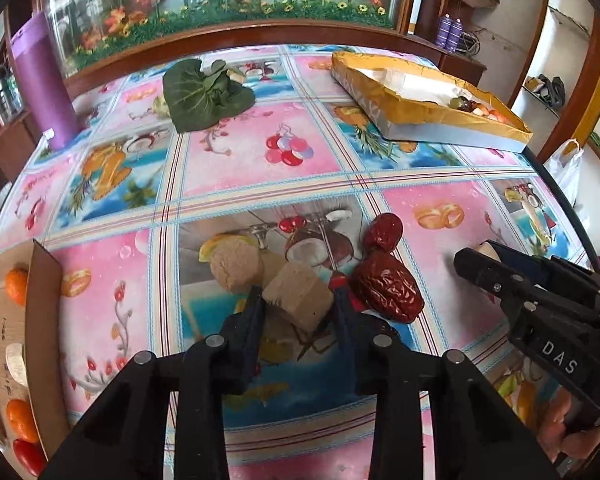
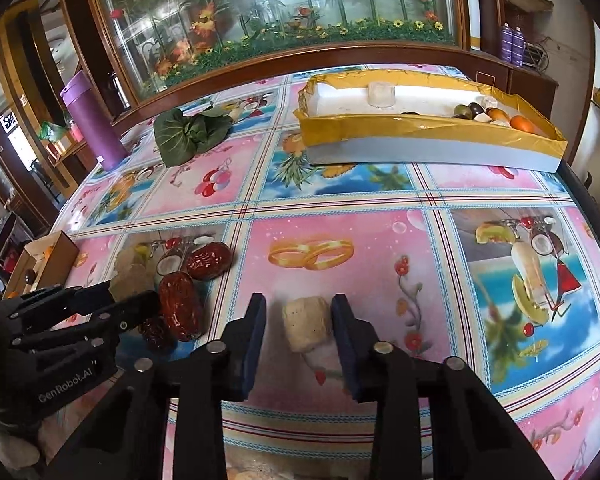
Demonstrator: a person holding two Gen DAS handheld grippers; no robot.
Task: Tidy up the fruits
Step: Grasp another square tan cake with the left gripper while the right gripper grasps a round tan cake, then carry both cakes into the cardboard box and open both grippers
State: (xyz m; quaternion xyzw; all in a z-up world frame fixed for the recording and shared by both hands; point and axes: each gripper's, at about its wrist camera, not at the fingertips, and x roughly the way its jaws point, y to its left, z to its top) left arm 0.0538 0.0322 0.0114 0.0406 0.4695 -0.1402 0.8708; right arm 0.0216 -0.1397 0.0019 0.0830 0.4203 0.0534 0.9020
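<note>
Between the fingers of the left hand-held gripper (image 1: pixel 298 304) sits a tan block (image 1: pixel 298 296), both pads touching its sides. Two dried dates (image 1: pixel 386 286) lie just beside it on the tabletop (image 1: pixel 236 160), a round tan piece (image 1: pixel 236 266) on its other side. Right hand-held gripper (image 2: pixel 299 322) straddles a pale block (image 2: pixel 306 322), jaws narrowly open, not quite touching. Fruits rest in the yellow tray (image 2: pixel 380 132) far across.

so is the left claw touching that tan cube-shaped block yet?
Touching. In the left wrist view both pads of the left claw press against opposite sides of the tan cube-shaped block, with no gap showing on either side.
</note>
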